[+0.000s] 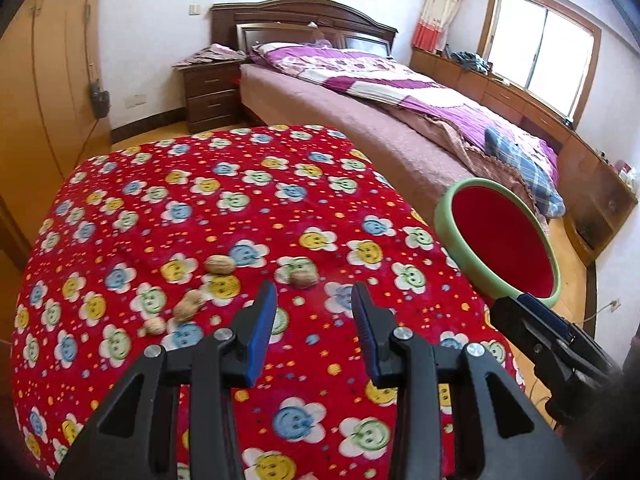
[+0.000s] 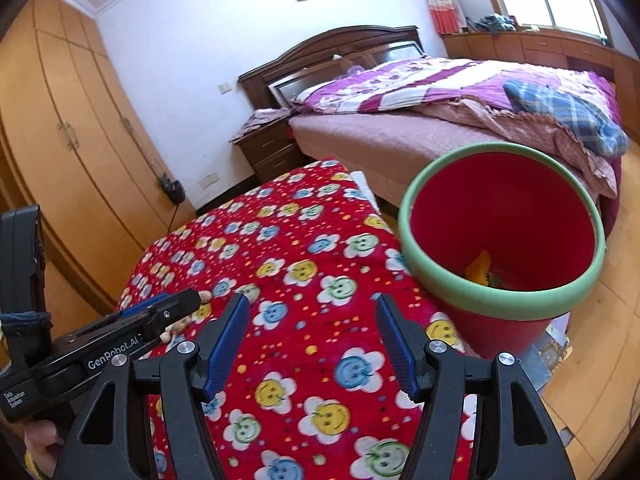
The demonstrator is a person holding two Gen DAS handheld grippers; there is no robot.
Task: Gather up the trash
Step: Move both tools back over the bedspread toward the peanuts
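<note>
Nut shells, four in number, are observed on the red flower-print cloth (image 1: 224, 216) in the left wrist view: one walnut shell (image 1: 219, 265) at about ten o'clock from the left gripper (image 1: 316, 308), a second walnut shell (image 1: 304, 279) just ahead of its fingers at twelve o'clock, a peanut shell (image 1: 188, 306) at nine o'clock, and a small shell (image 1: 155, 326) beside the peanut shell. All four lie apart from the fingers. The left gripper is held wide and nothing is gripped. The right gripper (image 2: 312, 334) is likewise spread wide and unloaded. One red bin with a green rim (image 2: 504, 236) is recorded at two o'clock from the right gripper, beside the cloth's edge. One yellow scrap (image 2: 478, 267) is noted inside it. One bed (image 2: 460, 120) is noted beyond.
</note>
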